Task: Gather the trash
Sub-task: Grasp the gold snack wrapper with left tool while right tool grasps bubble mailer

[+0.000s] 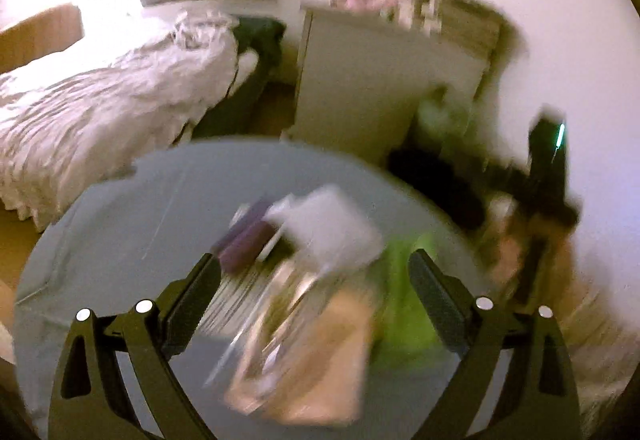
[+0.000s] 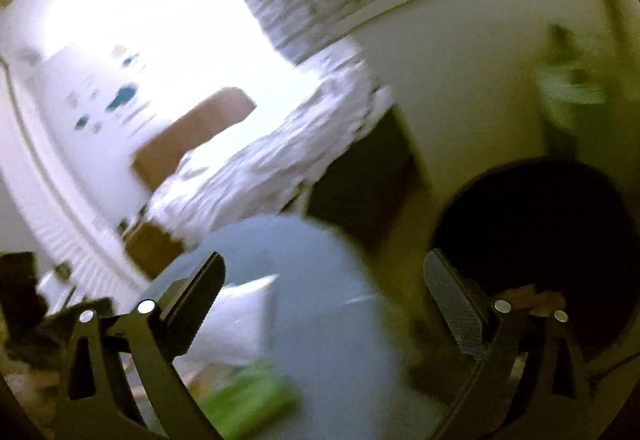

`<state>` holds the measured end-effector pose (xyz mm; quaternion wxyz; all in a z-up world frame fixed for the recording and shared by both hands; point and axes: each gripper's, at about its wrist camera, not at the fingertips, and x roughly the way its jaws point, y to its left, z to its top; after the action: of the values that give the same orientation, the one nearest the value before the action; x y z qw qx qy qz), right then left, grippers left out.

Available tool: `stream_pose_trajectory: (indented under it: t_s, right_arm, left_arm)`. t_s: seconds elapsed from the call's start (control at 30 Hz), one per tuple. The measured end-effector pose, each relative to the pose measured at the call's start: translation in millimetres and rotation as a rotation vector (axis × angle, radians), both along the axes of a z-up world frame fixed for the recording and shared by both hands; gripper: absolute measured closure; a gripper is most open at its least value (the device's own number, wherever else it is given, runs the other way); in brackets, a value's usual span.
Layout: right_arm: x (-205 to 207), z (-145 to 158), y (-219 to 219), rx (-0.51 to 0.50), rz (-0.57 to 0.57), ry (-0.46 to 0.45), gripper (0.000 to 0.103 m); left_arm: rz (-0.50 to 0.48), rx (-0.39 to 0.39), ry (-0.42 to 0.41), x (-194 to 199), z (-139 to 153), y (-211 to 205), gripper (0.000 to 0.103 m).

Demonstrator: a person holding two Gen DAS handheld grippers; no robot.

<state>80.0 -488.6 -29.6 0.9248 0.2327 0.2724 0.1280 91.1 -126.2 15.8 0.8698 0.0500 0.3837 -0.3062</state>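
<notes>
Left wrist view first: the left gripper (image 1: 314, 280) hangs over a round grey table (image 1: 120, 224) in the lower half of the frame, its jaws spread wide with nothing between the pads. Below and between them, at lower centre, lies the trash pile (image 1: 304, 300), badly smeared by blur: a white paper piece (image 1: 332, 224) on top, a purple box (image 1: 246, 236) at its left, a tan cardboard piece (image 1: 320, 372) nearest the lens, and a green wrapper (image 1: 404, 304) on the right. All of it looks light and thin to me; the paper and wrapper should crumple easily and may slip from a shallow pinch, so I would take them by a raised edge or bunched fold. The cardboard looks stiffer and is best taken at its rim. A rumpled bed (image 1: 100, 96) fills the left of the frame, a white cabinet (image 1: 368, 80) the upper centre. The tool is angled downward towards the table, poised above the pile.

Right wrist view: the right gripper (image 2: 322, 288) is likewise splayed and empty, tilted so the room leans. The table runs between its fingers, the green wrapper (image 2: 248, 396) sits at bottom centre, and a dark round bin opening (image 2: 536, 228) gapes at the right, beside the right-hand finger. I judge that to be where the trash goes. Blur hides finer detail.
</notes>
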Motion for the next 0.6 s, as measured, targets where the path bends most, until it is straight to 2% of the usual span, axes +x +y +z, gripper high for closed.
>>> stream_pose_trajectory:
  t_s: [0.03,0.1,0.17,0.2,0.37,0.4,0.43,0.5,0.6]
  right_arm:
    - [5,4,18,-0.022,0.055,0.031,0.005]
    - [17,10,58,-0.093,0.150,0.108,0.005]
    - [27,11,89,-0.149,0.216,0.159,0.005]
    - [35,9,108,-0.209,0.237,0.206,0.005]
    - [55,-12,155,-0.359,0.255,0.358,0.005]
    - [59,-16,158,-0.380,0.244,0.377,0.005]
    - [63,-19,161,-0.394,0.231,0.393,0.005]
    - [69,-21,161,-0.379,0.222,0.425,0.005]
    - [76,-26,166,-0.338,0.232,0.477,0.005]
  left_arm:
    - [-0.009,0.030,0.006,0,-9,5,0.012]
    - [-0.020,0.063,0.025,1,-24,11,0.030]
    - [-0.032,0.084,0.048,7,-37,13,0.038]
    - [-0.032,0.081,0.050,8,-41,17,0.042]
    - [-0.036,0.031,0.061,14,-50,28,0.061]
    - [-0.037,0.028,0.058,14,-50,28,0.062]
    - [-0.039,0.023,0.057,14,-49,29,0.062]
    - [-0.035,-0.003,0.054,14,-48,33,0.078]
    - [-0.014,-0.058,0.070,18,-45,43,0.082]
